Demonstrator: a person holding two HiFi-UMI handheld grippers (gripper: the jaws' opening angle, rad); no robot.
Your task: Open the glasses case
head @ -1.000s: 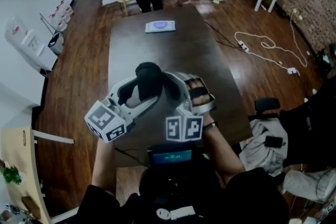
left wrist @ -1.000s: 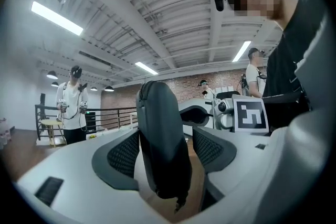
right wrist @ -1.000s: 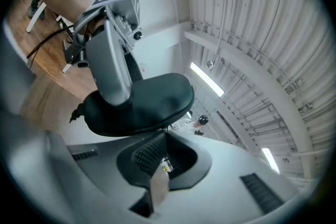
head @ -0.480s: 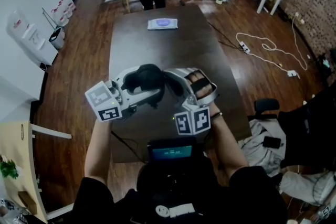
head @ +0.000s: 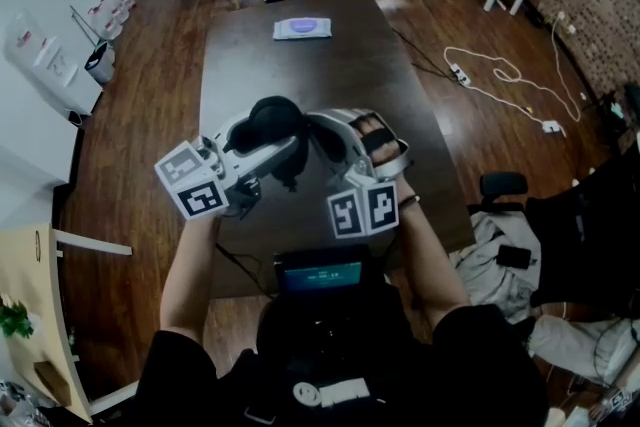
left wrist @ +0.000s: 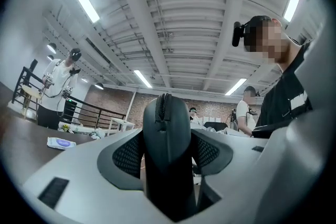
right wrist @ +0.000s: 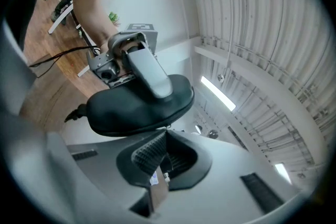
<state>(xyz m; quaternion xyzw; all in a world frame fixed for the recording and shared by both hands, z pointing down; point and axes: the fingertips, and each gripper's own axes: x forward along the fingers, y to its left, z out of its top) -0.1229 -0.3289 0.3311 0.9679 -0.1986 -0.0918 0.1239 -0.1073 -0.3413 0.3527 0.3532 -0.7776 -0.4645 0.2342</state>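
Glasses case [head: 272, 120], black with a zip seam, is held in the air above the near half of the dark table [head: 310, 80]. The left gripper [left wrist: 168, 152] grasps it: both pads sit against its sides, the jaws having just been closing. The right gripper [right wrist: 167, 132] is clenched, its tips meeting the case's edge; whether they pinch the zip tab is unclear. A wipes packet [head: 302, 28] lies near the far edge.
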